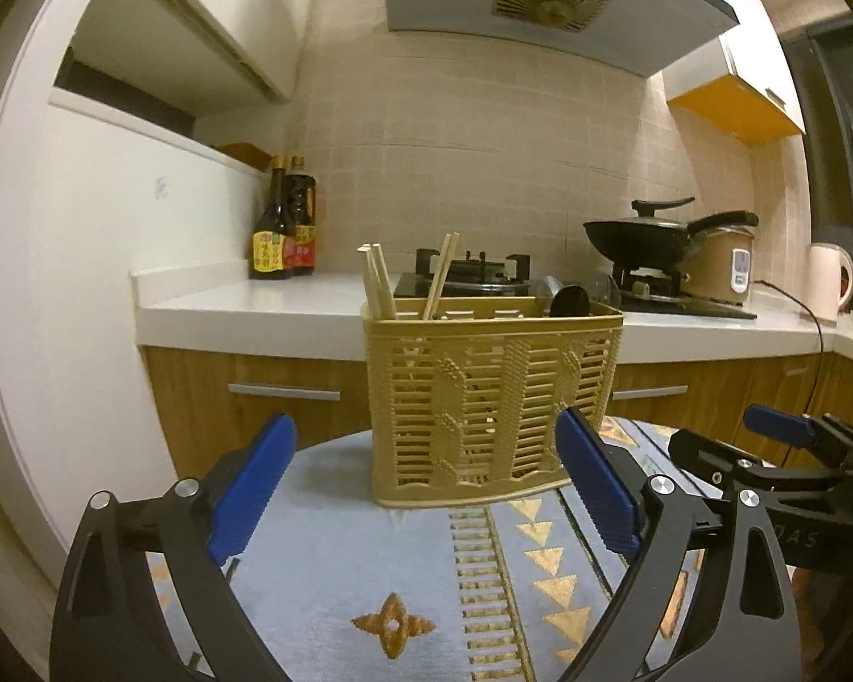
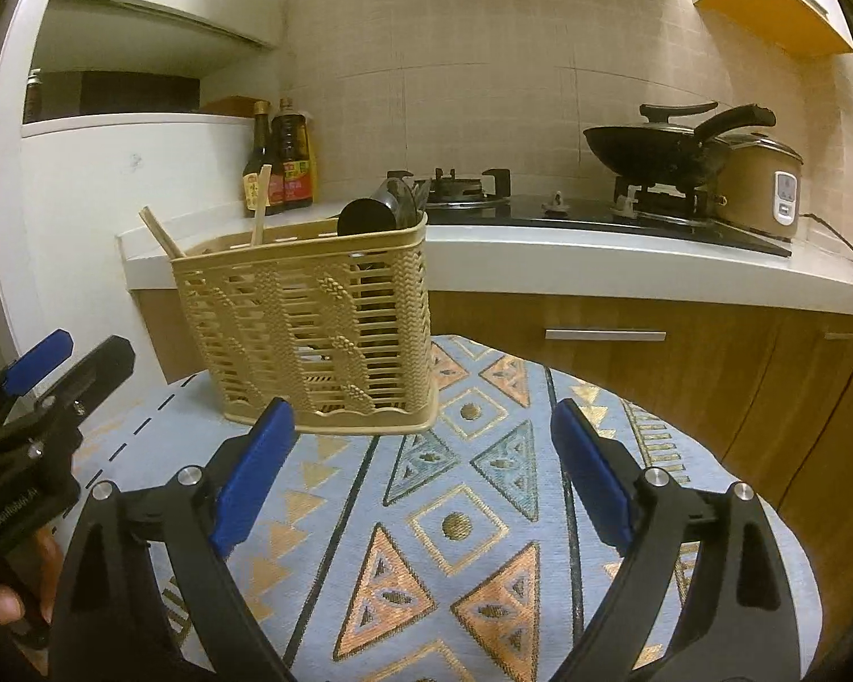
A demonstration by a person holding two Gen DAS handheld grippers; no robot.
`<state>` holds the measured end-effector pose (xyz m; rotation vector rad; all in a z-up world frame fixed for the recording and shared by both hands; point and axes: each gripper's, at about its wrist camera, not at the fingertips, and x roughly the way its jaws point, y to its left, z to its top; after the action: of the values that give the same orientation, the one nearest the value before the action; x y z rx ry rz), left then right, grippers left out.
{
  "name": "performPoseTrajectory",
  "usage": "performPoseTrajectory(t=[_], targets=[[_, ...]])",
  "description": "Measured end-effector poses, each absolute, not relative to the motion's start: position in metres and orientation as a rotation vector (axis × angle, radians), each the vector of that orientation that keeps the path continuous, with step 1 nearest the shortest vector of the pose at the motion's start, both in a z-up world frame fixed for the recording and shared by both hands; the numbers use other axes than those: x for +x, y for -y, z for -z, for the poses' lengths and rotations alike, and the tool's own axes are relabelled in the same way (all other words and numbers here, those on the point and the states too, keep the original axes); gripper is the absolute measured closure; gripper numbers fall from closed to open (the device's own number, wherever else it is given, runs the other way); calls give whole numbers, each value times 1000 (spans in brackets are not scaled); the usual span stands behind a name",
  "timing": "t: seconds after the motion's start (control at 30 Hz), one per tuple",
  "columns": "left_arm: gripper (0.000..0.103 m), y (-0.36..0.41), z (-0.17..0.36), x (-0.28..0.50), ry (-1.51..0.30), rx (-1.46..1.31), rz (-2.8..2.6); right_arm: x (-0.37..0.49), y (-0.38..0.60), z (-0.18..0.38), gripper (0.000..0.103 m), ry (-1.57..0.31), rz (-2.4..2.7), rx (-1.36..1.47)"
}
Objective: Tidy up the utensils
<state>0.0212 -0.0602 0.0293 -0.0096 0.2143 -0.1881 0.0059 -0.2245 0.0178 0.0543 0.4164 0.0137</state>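
Observation:
A beige slatted utensil basket (image 1: 492, 398) stands upright at the far edge of a round table; it also shows in the right wrist view (image 2: 318, 335). Wooden chopsticks (image 1: 378, 284) and dark utensils (image 1: 568, 301) stick out of its top; the chopsticks (image 2: 261, 207) and dark utensils (image 2: 381, 210) show in the right wrist view too. My left gripper (image 1: 426, 443) is open and empty, just in front of the basket. My right gripper (image 2: 423, 426) is open and empty, to the right of the basket's front corner. Each gripper shows at the edge of the other's view.
The table has a blue patterned cloth (image 2: 460, 528). Behind it runs a white counter (image 1: 256, 307) with two sauce bottles (image 1: 284, 221), a gas stove (image 1: 466, 273), a black wok (image 1: 642, 238), a rice cooker (image 1: 722, 267) and a pink kettle (image 1: 827, 278).

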Motion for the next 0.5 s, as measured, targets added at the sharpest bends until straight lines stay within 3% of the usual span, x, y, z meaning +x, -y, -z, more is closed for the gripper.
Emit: performPoseTrajectory(t=[0.5], targets=[[8, 67, -29, 25, -228, 41, 121, -8, 221, -20, 12, -340, -6, 45]])
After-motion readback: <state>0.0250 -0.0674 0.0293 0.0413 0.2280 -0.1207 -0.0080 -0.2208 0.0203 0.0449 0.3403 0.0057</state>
